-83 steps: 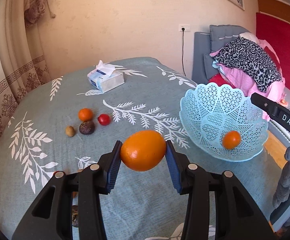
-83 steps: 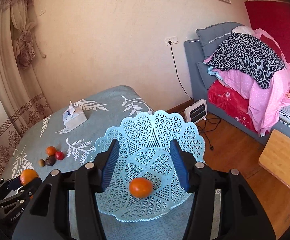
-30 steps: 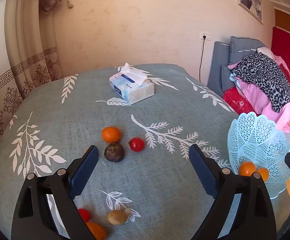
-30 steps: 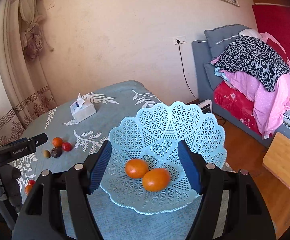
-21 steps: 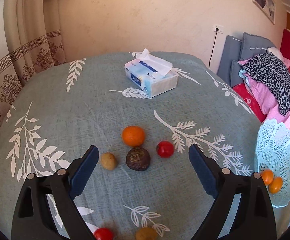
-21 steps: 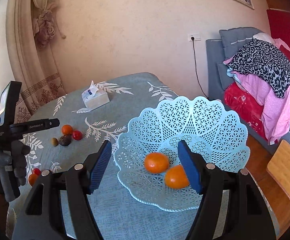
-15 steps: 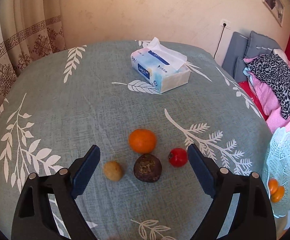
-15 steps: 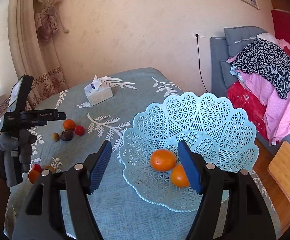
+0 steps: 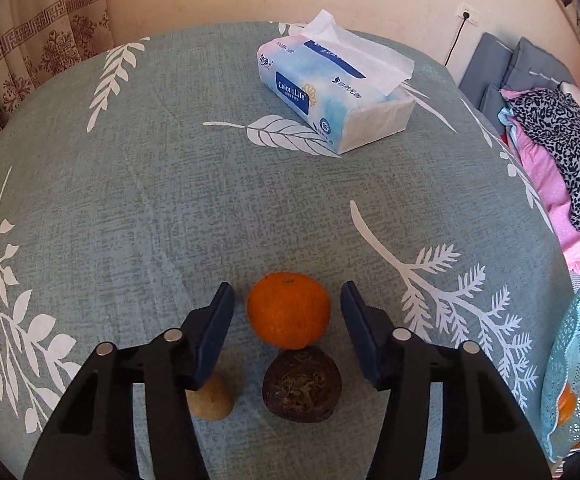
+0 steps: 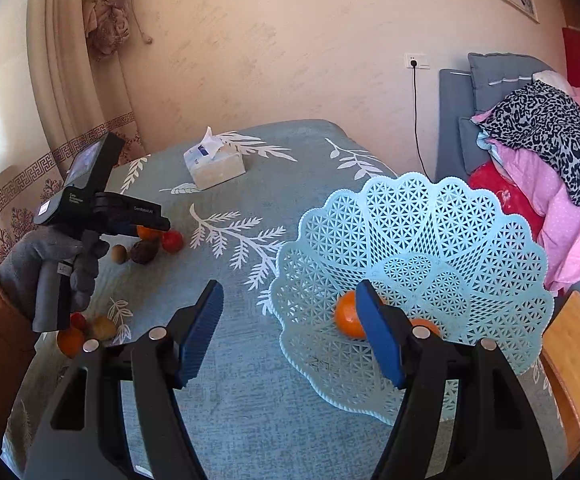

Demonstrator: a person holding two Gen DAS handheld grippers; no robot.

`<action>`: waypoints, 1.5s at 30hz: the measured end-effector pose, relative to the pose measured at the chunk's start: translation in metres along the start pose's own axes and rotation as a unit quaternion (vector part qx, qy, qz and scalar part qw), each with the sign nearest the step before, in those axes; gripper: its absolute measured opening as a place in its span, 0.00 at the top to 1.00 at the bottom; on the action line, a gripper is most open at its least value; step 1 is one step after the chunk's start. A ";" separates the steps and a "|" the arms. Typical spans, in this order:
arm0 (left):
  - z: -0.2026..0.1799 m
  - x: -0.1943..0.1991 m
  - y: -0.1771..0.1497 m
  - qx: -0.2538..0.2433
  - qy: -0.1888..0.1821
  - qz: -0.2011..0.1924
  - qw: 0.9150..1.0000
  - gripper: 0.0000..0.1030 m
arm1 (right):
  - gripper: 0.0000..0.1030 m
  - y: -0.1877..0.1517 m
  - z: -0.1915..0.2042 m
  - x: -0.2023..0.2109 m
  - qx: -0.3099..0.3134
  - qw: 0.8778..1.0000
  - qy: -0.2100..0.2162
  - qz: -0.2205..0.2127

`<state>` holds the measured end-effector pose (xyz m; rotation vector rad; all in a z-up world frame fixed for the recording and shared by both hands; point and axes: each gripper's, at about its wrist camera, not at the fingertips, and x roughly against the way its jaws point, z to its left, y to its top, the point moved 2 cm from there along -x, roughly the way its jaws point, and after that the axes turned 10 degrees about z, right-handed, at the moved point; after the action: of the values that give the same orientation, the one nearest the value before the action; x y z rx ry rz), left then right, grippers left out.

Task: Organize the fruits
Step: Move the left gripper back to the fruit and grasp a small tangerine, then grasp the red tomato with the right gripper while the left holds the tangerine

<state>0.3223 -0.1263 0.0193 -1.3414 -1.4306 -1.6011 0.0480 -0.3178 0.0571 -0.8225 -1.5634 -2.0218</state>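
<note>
Two blue pads of the left gripper [image 9: 287, 320] stand apart on either side of a tangerine [image 9: 288, 310] on the teal tablecloth [image 9: 129, 200], neither pad touching it, with a dark wrinkled fruit [image 9: 302, 385] touching it at 6 o'clock. To grip well, close evenly across the tangerine's widest part and lift straight up, sparing that neighbour. The right gripper [image 10: 290, 336], jaws apart and empty, hovers beside the lattice basket [image 10: 470, 232] holding two oranges.
</note>
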 end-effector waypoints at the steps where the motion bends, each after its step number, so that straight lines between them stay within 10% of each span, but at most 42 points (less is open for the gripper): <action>1: 0.000 -0.002 0.000 0.001 0.000 0.002 1.000 0.56 | 0.32 0.001 0.003 -0.001 0.003 1.000 0.001 0.001; 27: 0.036 0.138 -0.076 0.012 -0.010 -0.175 0.984 0.62 | 0.33 0.049 0.106 -0.082 0.042 0.989 0.105 0.095; 45: 0.050 0.155 -0.104 0.024 -0.017 -0.199 0.980 0.62 | 0.59 0.095 0.135 -0.185 -0.008 0.984 0.083 0.158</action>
<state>0.1947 -0.0256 0.1238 -1.1051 -1.8343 -1.7816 0.2694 -0.2126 0.0188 -0.8262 -1.2384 -1.8231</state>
